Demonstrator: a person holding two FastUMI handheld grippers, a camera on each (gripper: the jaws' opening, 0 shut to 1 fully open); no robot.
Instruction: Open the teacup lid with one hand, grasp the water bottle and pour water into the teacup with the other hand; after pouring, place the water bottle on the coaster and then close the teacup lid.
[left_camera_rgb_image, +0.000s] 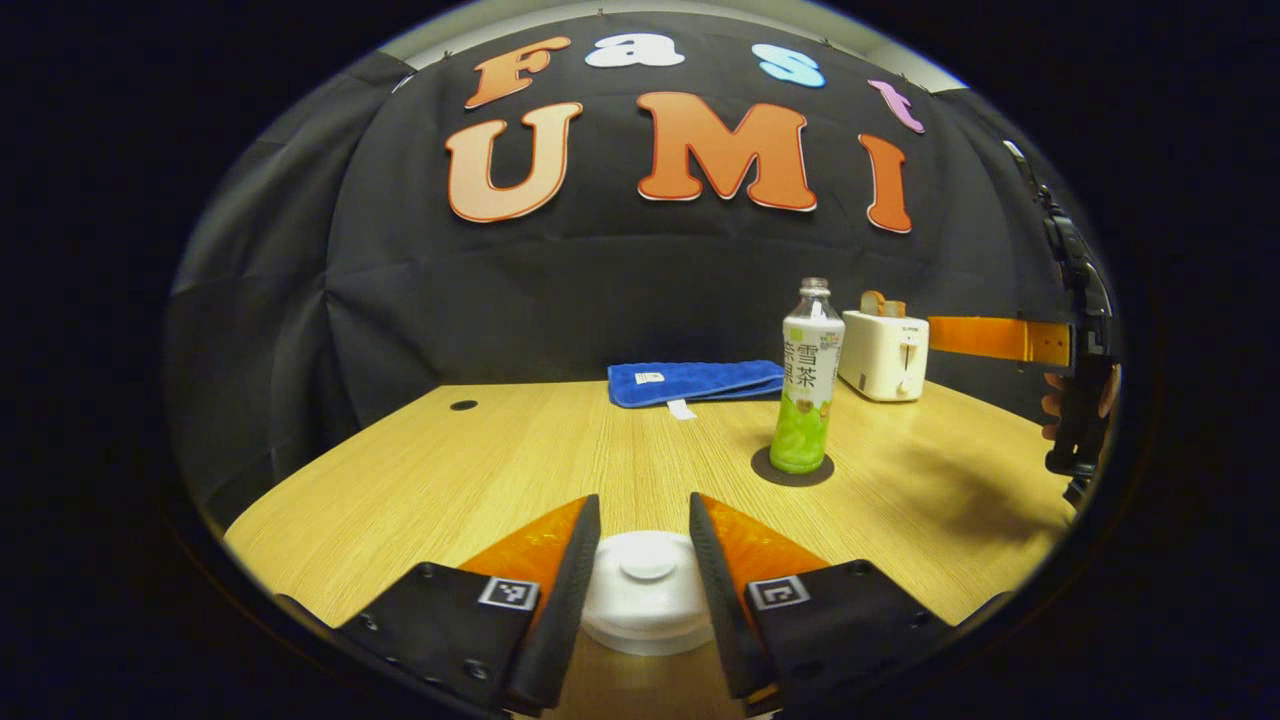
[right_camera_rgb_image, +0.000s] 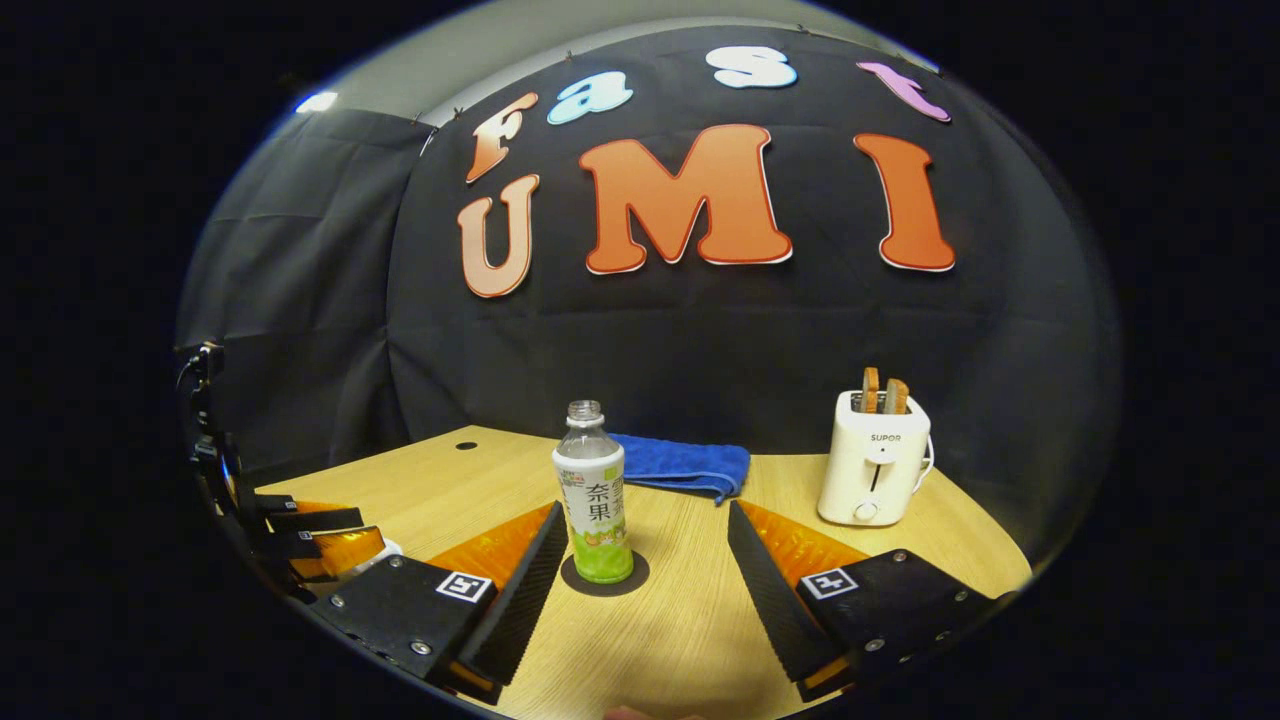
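A white teacup lid (left_camera_rgb_image: 647, 590) with a round knob sits low in the left gripper view, between the fingers of my left gripper (left_camera_rgb_image: 645, 520), which press on its sides. The cup under it is hidden. An uncapped water bottle (left_camera_rgb_image: 808, 390) with a green label stands upright on a dark round coaster (left_camera_rgb_image: 765, 468) further back and to the right. In the right gripper view the bottle (right_camera_rgb_image: 590, 500) stands on the coaster (right_camera_rgb_image: 640, 580) just beyond the left fingertip of my open right gripper (right_camera_rgb_image: 645, 510), which holds nothing. My left gripper (right_camera_rgb_image: 300, 540) shows at the left edge.
A folded blue towel (left_camera_rgb_image: 695, 382) lies at the back of the wooden table (left_camera_rgb_image: 500, 450). A white toaster (right_camera_rgb_image: 870, 470) with two bread slices stands at the back right. A small cable hole (left_camera_rgb_image: 463, 405) is at the back left. A hand holds the right gripper (left_camera_rgb_image: 1080, 400) at the right.
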